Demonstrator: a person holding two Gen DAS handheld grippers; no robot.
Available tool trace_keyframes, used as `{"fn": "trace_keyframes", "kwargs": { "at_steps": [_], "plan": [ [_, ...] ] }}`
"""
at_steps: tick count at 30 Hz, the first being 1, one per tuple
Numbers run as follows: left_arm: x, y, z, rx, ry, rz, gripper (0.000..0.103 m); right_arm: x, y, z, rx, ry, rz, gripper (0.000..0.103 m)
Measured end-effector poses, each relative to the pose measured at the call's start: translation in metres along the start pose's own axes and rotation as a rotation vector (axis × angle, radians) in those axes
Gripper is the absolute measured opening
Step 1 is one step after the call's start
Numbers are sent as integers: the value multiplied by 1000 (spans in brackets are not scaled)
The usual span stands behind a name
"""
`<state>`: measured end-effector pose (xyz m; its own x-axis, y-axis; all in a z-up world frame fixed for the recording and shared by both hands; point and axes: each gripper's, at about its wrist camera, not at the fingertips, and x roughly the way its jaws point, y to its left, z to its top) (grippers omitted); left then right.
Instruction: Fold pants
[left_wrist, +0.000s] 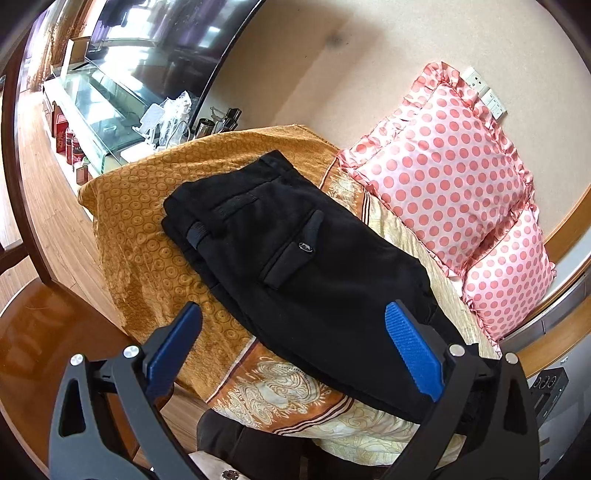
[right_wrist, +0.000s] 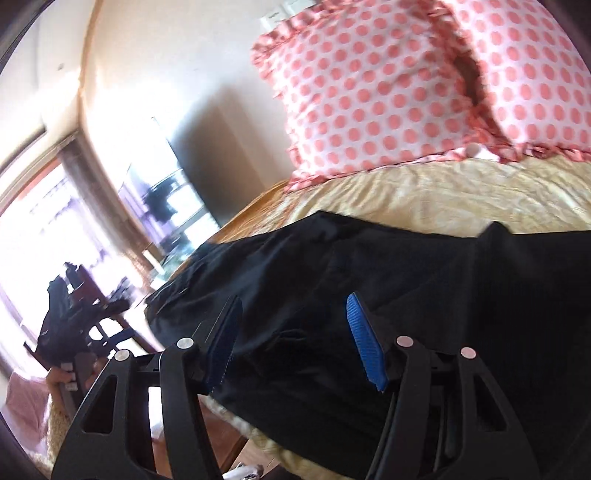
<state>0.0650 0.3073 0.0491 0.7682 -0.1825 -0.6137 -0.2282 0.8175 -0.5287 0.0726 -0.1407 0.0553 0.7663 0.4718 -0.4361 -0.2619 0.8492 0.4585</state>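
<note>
One pair of black pants (left_wrist: 295, 254), two polka-dot pillows (left_wrist: 439, 166), two claws (left_wrist: 291, 314).

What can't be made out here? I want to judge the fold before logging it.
- Black pants: near end cut off behind the left gripper in the left wrist view.
- Right wrist view: pants motion-blurred, folds unreadable; far right end cut off by the edge.
- Items on the glass shelf: too small.
</note>
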Motion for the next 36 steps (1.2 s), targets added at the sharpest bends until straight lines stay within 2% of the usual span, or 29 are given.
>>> {"fn": "trace_keyframes", "kwargs": {
  "at_steps": [2,5,7,11,12,13,15,20,21,22,23,24,26,27,30,34,36],
  "plan": [
    [0,-1,0,8,-1,0,99,-9,-24,4,56,-20,-100,61],
    [3,-2,1,9,5,-6,99,-14,-56,5,160,16,-156,61],
    [5,-5,0,16,11,-15,99,-11,-66,1,187,64,-172,52],
    [10,-11,-2,41,21,-23,99,5,-69,-10,186,164,-168,45],
    [10,-12,-3,47,23,-24,99,9,-68,-12,176,186,-154,33],
    [11,-13,-3,52,24,-25,99,12,-65,-15,165,205,-145,15],
    [12,-15,-3,61,26,-24,99,15,-58,-13,142,207,-105,12],
    [10,-19,-3,67,23,-32,99,38,-25,33,70,161,-27,13],
    [10,-20,-3,68,21,-30,99,47,-20,43,66,160,17,22],
    [10,-21,-3,69,21,-26,99,60,-15,53,66,172,57,46],
    [9,-21,-3,71,23,-23,99,67,-13,57,75,180,89,55],
    [9,-21,-3,75,24,-20,99,70,-12,59,97,176,133,58],
    [6,-20,-4,87,23,-8,99,66,-9,57,116,154,196,58],
    [5,-20,-4,94,19,1,99,62,-8,53,105,137,199,58],
    [7,-13,-2,92,19,28,99,56,-1,37,14,156,119,58],
    [12,-4,-2,57,31,28,99,57,20,7,-159,219,54,57],
    [15,-1,-2,51,39,32,99,65,32,-14,-244,298,50,55]
  ]
}}
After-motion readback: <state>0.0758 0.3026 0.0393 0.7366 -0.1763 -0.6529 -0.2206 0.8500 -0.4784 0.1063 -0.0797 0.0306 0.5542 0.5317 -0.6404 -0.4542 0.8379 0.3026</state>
